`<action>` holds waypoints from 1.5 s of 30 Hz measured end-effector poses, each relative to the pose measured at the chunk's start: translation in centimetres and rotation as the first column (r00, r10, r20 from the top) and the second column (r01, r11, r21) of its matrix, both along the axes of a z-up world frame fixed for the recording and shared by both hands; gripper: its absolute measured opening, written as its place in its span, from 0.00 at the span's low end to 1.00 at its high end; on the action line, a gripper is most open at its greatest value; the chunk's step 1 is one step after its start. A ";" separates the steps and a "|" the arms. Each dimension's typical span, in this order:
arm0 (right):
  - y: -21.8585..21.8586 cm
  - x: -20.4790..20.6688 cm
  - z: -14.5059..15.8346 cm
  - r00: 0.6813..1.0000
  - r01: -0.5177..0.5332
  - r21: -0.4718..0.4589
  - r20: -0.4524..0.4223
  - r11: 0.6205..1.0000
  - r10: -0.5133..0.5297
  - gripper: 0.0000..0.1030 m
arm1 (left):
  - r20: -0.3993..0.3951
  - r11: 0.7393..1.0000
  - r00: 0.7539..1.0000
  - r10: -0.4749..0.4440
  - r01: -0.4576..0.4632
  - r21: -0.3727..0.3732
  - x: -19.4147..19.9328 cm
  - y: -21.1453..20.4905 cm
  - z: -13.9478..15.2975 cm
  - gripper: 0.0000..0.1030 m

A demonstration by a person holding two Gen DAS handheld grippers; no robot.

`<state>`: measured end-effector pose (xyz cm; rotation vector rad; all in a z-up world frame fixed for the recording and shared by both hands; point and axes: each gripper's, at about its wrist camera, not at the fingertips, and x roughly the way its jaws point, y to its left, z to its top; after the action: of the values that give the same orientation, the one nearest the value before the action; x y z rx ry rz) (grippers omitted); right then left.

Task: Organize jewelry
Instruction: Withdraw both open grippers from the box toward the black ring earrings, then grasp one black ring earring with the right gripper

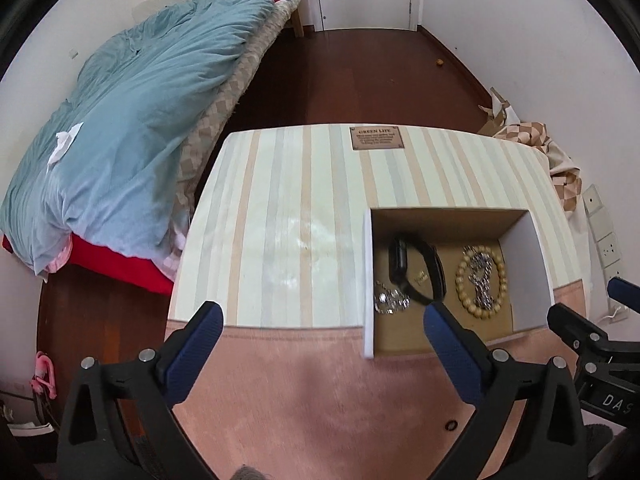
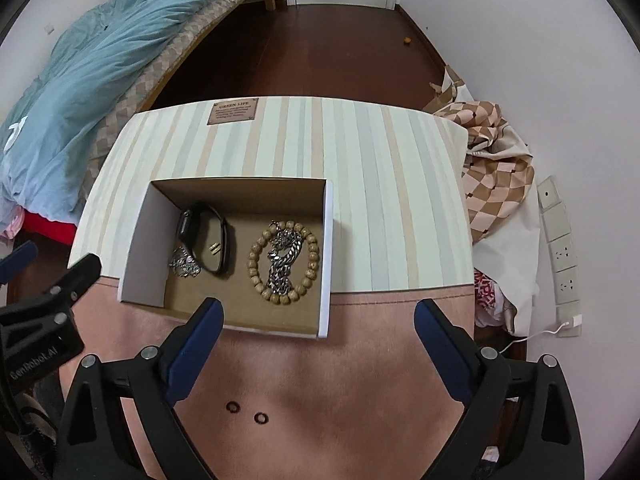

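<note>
An open white cardboard box [image 2: 326, 248] [image 1: 536, 236] sits on the striped table. Inside lie a black smartwatch [image 2: 204, 236] [image 1: 416, 272], a wooden bead bracelet [image 2: 258, 268] [image 1: 460, 280] with a silver chain [image 2: 284, 260] [image 1: 482, 280] heaped in its ring, another silver chain [image 2: 184, 264] [image 1: 390, 300], and small gold earrings [image 2: 216, 249] [image 1: 421, 278]. Two small dark rings [image 2: 246, 412] lie on the pink cloth; one also shows in the left wrist view [image 1: 451, 425]. My left gripper [image 1: 320, 320] is open and empty, left of the box. My right gripper [image 2: 318, 316] is open and empty at the box's near edge.
The table [image 2: 380, 184] has a striped top with a brown plaque [image 2: 233, 111] and a pink cloth [image 2: 360, 380] at the near end. A bed with a blue duvet [image 1: 132, 120] stands left. Checked fabric [image 2: 500, 176] and wall sockets [image 2: 560, 240] are at the right.
</note>
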<state>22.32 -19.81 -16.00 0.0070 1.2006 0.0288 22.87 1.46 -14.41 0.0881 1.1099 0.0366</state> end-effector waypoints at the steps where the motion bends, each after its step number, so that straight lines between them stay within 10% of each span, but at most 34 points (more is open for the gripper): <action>1: 0.1 -0.4 0.3 1.000 0.000 0.003 0.007 1.000 0.000 0.95 | 0.006 1.000 1.000 0.002 -0.002 0.000 -0.4 0.0 0.2 1.00; 29: 1.6 -10.5 11.7 0.971 -0.018 0.066 0.238 0.998 0.001 0.95 | 0.220 1.000 0.975 0.023 -0.020 -0.014 -10.9 1.4 10.6 0.99; 36: 0.9 -12.2 4.1 0.991 -0.002 0.130 0.135 0.992 -0.016 0.93 | 0.167 0.996 0.984 0.057 -0.069 0.063 -11.7 1.8 4.9 1.00; 39: 1.3 -12.5 -0.5 0.997 -0.018 0.167 0.081 0.986 0.004 0.51 | 0.115 0.994 0.991 0.067 -0.075 0.074 -12.2 2.0 -0.1 1.00; 45: 2.4 -13.2 -7.6 0.999 -0.032 0.180 0.039 0.983 0.025 0.49 | -0.053 0.992 0.997 0.062 -0.056 0.117 -12.1 1.8 -8.3 1.00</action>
<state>9.10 -17.43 -23.63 0.1483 1.1578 0.1624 10.74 3.24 -22.67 0.1605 1.1662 0.1524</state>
